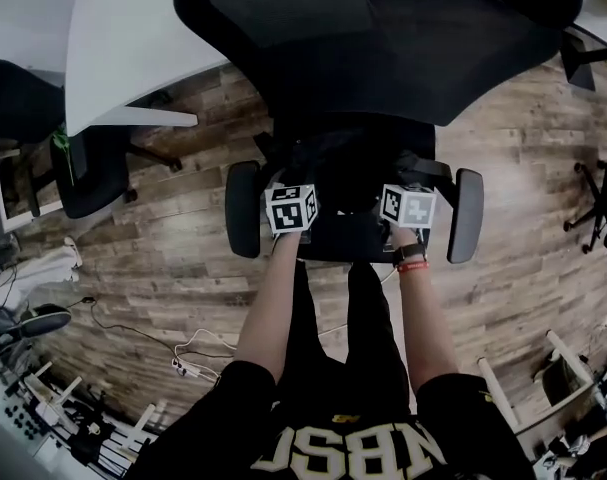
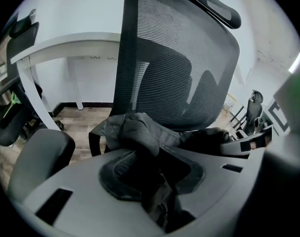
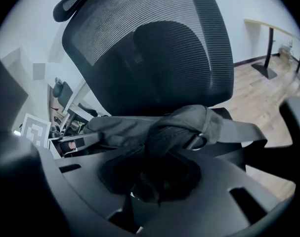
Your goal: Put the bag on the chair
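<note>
Over the chair (image 1: 383, 48) seat, left gripper (image 2: 154, 179) and right gripper (image 3: 154, 179) jaws each clamp the bag (image 1: 348, 168) fabric.

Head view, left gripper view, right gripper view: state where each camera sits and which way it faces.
Head view: on the person's head, looking steeply down at the chair; forearms, legs, left gripper and right gripper show.
Left gripper view: on the left gripper, facing the chair's mesh backrest; its jaws pinch the bag.
Right gripper view: on the right gripper, facing that backrest; its jaws pinch the bag too.
Shared: both gripper views show the bag and backrest.
</note>
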